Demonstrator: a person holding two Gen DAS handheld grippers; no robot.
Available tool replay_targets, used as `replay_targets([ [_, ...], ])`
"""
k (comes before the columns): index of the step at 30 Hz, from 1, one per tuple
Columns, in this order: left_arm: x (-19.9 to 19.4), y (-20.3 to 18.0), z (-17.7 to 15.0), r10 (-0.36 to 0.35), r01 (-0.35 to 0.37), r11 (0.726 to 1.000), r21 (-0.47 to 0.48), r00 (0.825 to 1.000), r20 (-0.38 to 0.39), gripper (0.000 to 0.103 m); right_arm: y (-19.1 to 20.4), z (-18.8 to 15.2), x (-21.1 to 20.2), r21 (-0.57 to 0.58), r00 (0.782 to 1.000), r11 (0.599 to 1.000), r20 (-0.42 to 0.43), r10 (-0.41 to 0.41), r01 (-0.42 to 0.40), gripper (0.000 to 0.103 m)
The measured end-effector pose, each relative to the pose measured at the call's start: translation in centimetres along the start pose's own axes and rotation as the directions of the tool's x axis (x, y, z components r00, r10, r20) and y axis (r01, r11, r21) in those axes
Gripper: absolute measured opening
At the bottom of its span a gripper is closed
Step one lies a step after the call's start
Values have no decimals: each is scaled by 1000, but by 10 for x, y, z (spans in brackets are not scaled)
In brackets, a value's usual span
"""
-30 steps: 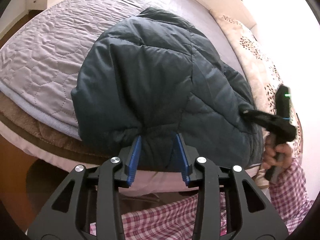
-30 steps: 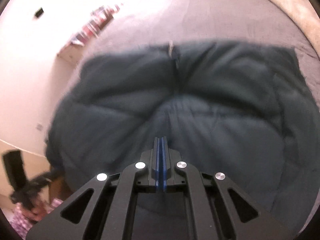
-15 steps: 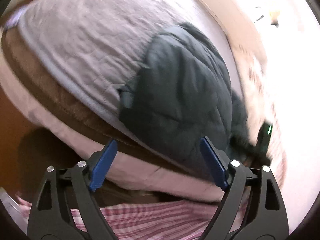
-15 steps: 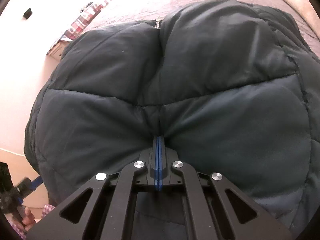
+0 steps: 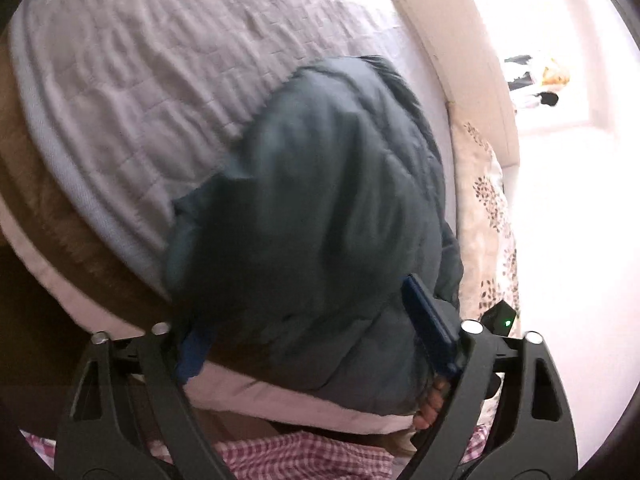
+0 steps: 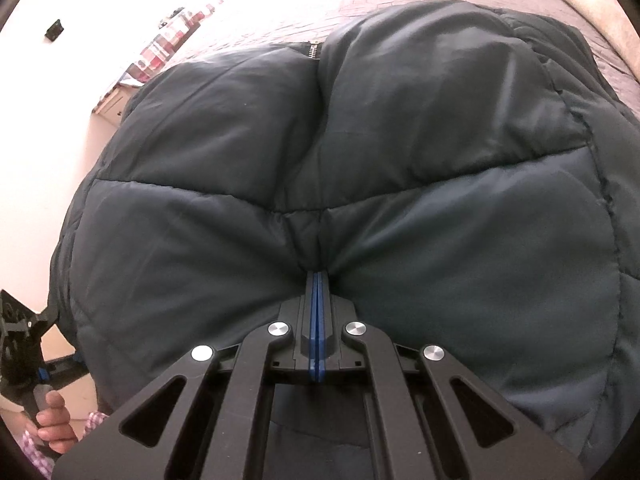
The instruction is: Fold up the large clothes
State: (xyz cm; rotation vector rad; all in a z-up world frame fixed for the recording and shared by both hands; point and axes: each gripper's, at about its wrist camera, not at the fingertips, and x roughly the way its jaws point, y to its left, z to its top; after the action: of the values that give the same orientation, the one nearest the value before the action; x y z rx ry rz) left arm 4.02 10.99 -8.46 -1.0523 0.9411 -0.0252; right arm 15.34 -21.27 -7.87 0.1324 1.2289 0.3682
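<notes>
A dark teal padded jacket [image 5: 328,208] lies bunched on the bed near its front edge; it fills the right wrist view [image 6: 360,168], zipper end at the top. My left gripper [image 5: 316,312] is open wide, its blue pads on either side of the jacket's near edge, holding nothing. My right gripper [image 6: 317,276] is shut on a pinch of the jacket's fabric at a quilted seam. The right gripper's body shows at the jacket's right edge in the left wrist view [image 5: 500,316], and the left gripper shows at far left in the right wrist view [image 6: 24,328].
The bed has a grey quilted cover [image 5: 152,80] over brown and white layers at its edge. A floral pillow [image 5: 488,216] and beige headboard [image 5: 460,72] lie to the right. A white cabinet [image 6: 116,100] stands beyond the bed.
My left gripper let go of the jacket's edge, opened wide and swung left, then came back toward the jacket. My right gripper stayed shut on the fabric and moved closer over the jacket.
</notes>
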Motion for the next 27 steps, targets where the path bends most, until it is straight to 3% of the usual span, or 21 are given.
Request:
replay_targets([
  [2, -3, -13, 0, 31, -33, 998, 55, 999, 31, 37, -1, 0, 0, 0, 1000, 1000, 1, 3, -3, 0],
  [4, -7, -25, -1, 30, -36, 992, 121, 998, 47, 22, -2, 0, -1, 0, 1000, 1000, 2, 5, -5, 0],
  [5, -8, -28, 0, 27, -34, 991, 130, 998, 55, 20, -2, -1, 0, -1, 1000, 1000, 2, 5, -5, 0],
  [10, -7, -41, -1, 94, -111, 974, 195, 991, 93, 17, 3, 3, -12, -4, 1000, 1000, -3, -16, 16, 0],
  [15, -4, -50, 2, 109, -129, 967, 222, 989, 98, 17, 21, -19, -61, -75, 996, 997, 79, 29, -23, 0],
  [18, -5, -52, 4, 112, -132, 963, 234, 989, 98, 17, 27, -46, -72, -84, 997, 995, 49, 67, -62, 0],
  [20, -4, -55, 4, 110, -131, 961, 246, 989, 97, 17, 30, -65, -62, -99, 999, 994, -15, 48, -49, 0],
  [23, -4, -59, 0, 104, -125, 955, 270, 990, 93, 17, 25, -74, -34, -94, 996, 995, -85, 9, -17, 0],
  [27, -12, -66, -4, 85, -111, 950, 292, 991, 99, 17, 26, -71, -19, -114, 994, 993, -104, -18, 7, 0],
])
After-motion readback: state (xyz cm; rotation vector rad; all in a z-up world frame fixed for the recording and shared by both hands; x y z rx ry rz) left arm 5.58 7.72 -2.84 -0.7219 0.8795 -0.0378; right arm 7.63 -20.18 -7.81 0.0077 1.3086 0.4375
